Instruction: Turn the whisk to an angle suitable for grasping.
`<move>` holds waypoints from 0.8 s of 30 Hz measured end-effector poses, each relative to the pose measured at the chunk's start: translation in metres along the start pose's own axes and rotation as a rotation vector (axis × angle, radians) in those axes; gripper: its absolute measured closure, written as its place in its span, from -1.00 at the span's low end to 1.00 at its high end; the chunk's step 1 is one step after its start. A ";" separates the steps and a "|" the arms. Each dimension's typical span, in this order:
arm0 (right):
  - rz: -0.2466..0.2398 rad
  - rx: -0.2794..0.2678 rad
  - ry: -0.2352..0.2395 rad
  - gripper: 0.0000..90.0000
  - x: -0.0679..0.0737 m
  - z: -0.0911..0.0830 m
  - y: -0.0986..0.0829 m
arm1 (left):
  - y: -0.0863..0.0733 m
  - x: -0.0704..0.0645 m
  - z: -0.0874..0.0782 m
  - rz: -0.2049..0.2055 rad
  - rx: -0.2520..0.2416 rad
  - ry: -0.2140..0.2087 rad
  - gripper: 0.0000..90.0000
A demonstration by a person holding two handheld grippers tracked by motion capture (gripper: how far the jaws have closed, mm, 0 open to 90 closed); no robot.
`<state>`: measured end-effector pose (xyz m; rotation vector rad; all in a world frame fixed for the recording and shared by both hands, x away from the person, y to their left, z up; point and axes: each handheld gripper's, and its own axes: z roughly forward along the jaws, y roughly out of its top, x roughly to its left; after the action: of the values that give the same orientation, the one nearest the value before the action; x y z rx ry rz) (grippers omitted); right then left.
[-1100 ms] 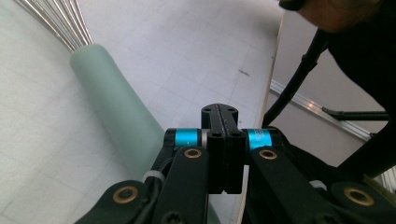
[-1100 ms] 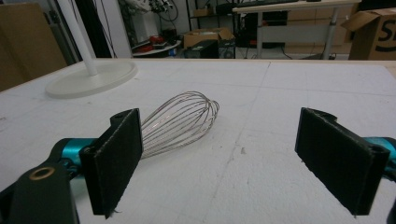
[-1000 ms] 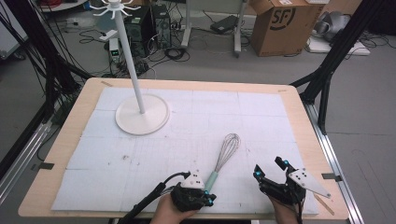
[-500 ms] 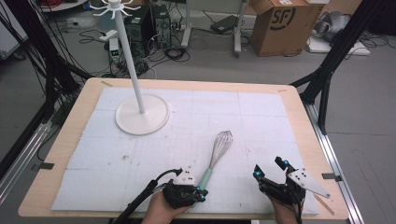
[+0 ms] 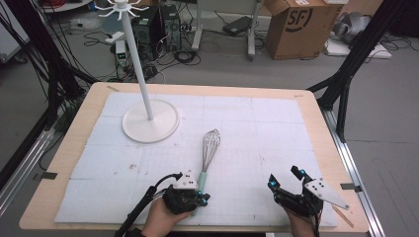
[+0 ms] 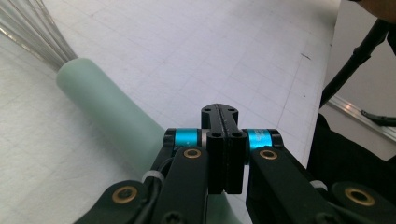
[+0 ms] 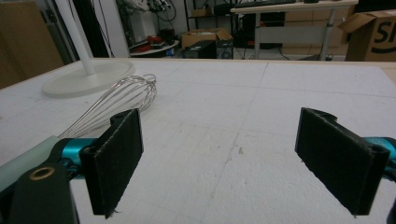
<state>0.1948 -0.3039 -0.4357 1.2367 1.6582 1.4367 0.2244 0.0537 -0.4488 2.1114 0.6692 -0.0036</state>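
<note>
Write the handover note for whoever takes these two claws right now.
Left claw: shut, its jaws pressed together with nothing between them; the mint-green handle runs alongside them, not gripped.
Right claw: open and holding nothing, at the table's near right.
Whisk: flat on the white mat, wires pointing away from the person, handle end at the left claw.
White hook stand: upright at the far left, hooks bare.
Done: nothing gripped or hung.
Left: probably open the left claw, grip the handle, then carry the whisk to the stand.
</note>
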 end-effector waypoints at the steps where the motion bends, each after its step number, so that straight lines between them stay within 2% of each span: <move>1: -0.003 0.002 0.001 -0.69 0.000 0.000 0.000 | -0.002 0.002 -0.001 -0.014 -0.014 -0.003 1.00; 10: -0.003 0.005 0.002 -0.69 0.001 0.000 0.000 | -0.011 0.011 -0.007 -0.046 -0.027 0.013 1.00; 18: -0.003 0.010 0.002 -0.69 0.001 0.000 0.000 | -0.010 0.016 -0.020 -0.071 -0.087 0.011 1.00; 24: -0.008 0.011 0.002 -0.69 0.002 0.001 -0.001 | -0.017 0.028 -0.046 -0.098 -0.136 0.037 1.00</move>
<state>0.1951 -0.3020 -0.4363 1.2338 1.6726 1.4270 0.2294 0.1086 -0.4408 1.9510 0.7735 0.0261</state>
